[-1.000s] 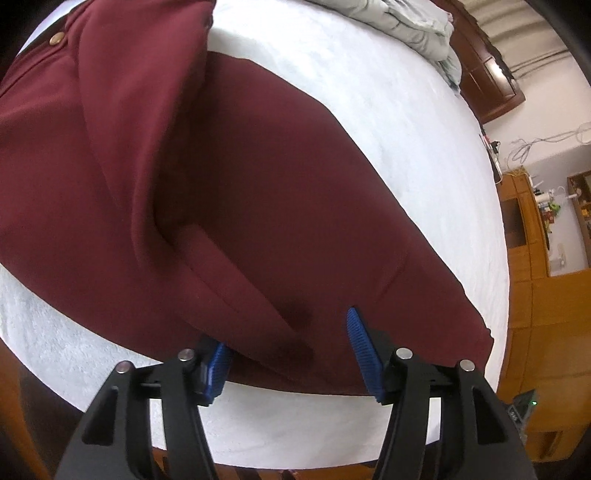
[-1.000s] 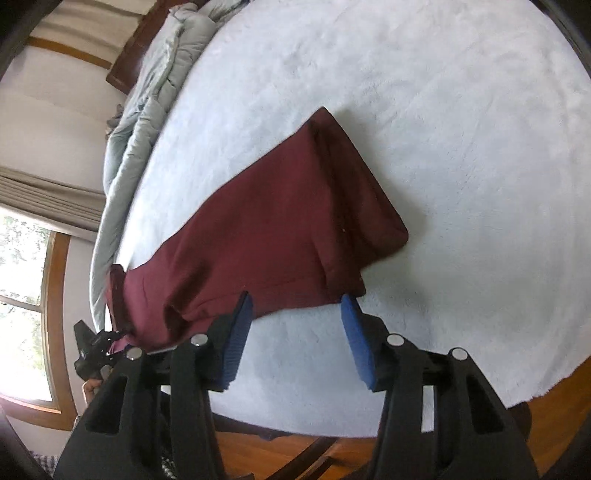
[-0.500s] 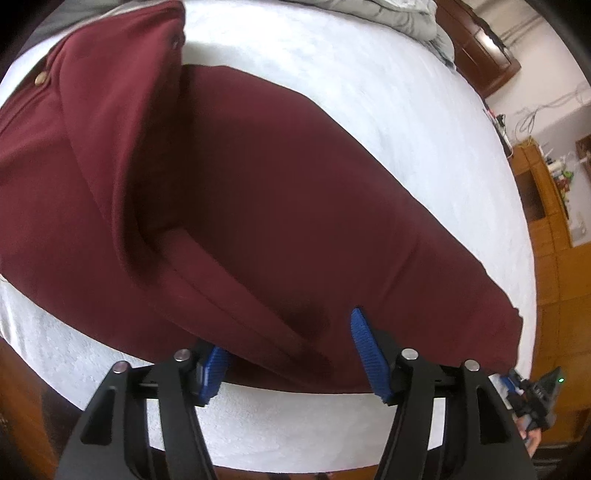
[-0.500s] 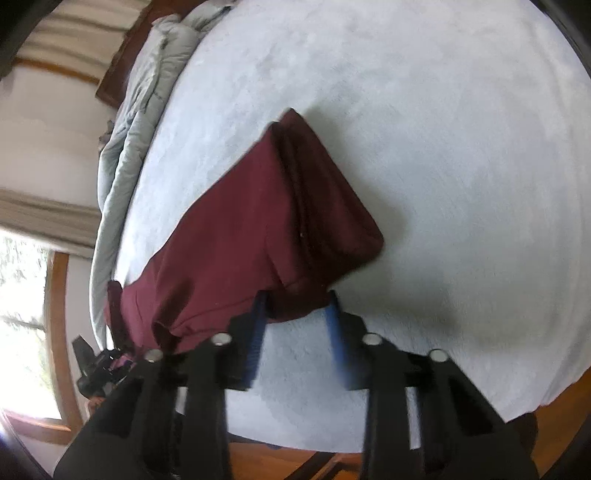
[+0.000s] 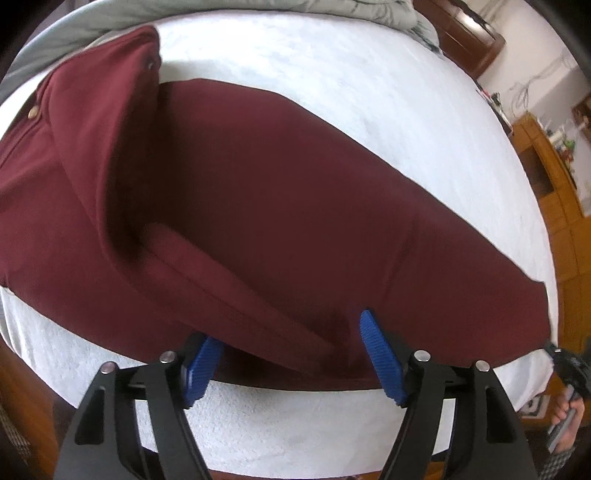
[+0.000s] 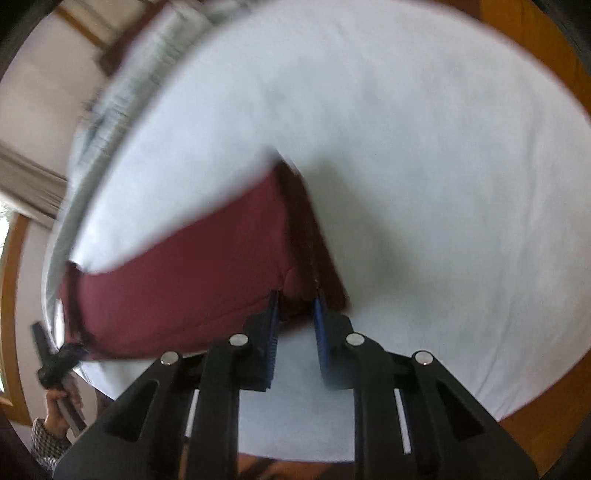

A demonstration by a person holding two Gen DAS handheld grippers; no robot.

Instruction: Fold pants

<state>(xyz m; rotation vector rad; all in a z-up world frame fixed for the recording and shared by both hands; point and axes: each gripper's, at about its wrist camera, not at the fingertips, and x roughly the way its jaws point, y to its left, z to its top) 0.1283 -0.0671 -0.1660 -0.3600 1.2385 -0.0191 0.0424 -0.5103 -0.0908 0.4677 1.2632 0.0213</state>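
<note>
the maroon pants (image 5: 280,206) lie flat on the white bed cover (image 5: 369,74), soft and limp, likely to sag unless taken by a doubled edge. the left gripper (image 5: 288,350) hangs wide open over the near hem, while the right gripper (image 6: 295,317) is nearly closed around the leg cuff; whether it actually pinches it, i cannot tell

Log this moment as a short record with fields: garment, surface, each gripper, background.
garment: maroon pants, partly folded, lying flat
surface: white blanket on a bed
left gripper: open, fingers at the near edge of the pants, one on each side of a fold
right gripper: narrowed around the hem end, grip unclear, view blurred
background: grey bedding at the far edge, wooden cabinets
</note>
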